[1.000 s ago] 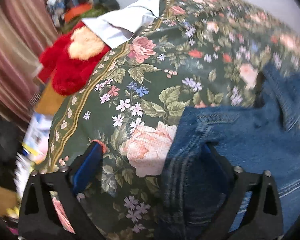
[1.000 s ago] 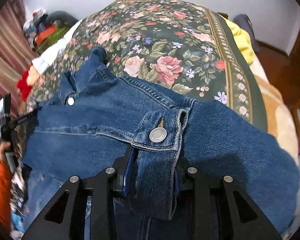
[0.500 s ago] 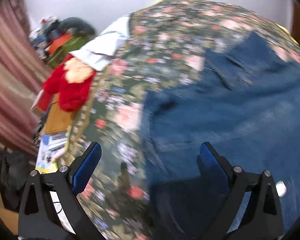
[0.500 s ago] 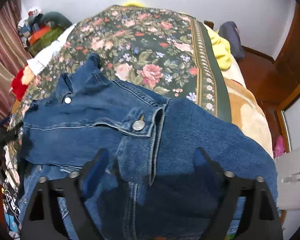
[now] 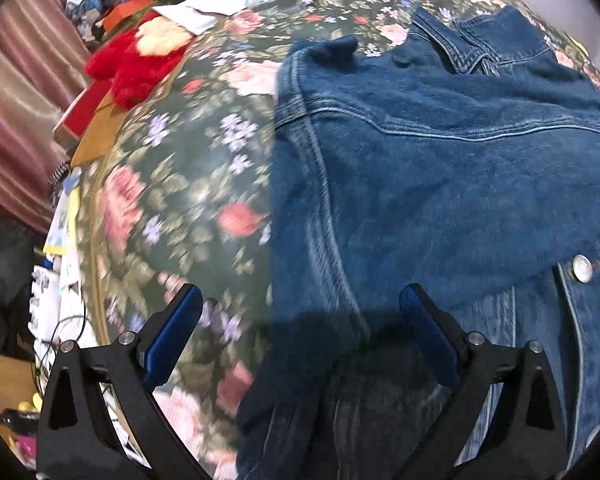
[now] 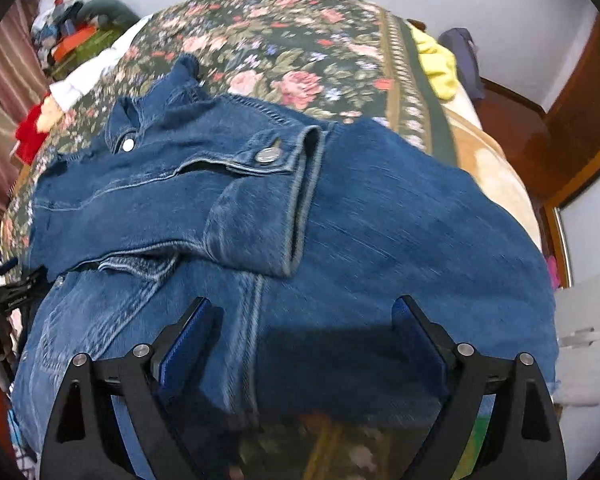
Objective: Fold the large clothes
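Denim jacket [image 6: 340, 216] lies flat on floral bedspread [image 5: 172, 184], sleeve [image 6: 252, 216] folded across front to narrow it. Left tool [image 5: 300, 332] and right tool [image 6: 300, 336] both spread apart, empty, above cloth.

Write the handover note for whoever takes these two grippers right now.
Left gripper: open, holding nothing, over the jacket's left edge.
Right gripper: open, holding nothing, above the jacket's lower part.
Denim jacket: lies on the floral bedspread.
Done: one sleeve is folded across the body, its buttoned cuff on top.
Left: fold the remaining parts into a compact stack; what lies beneath the fold is hidden.
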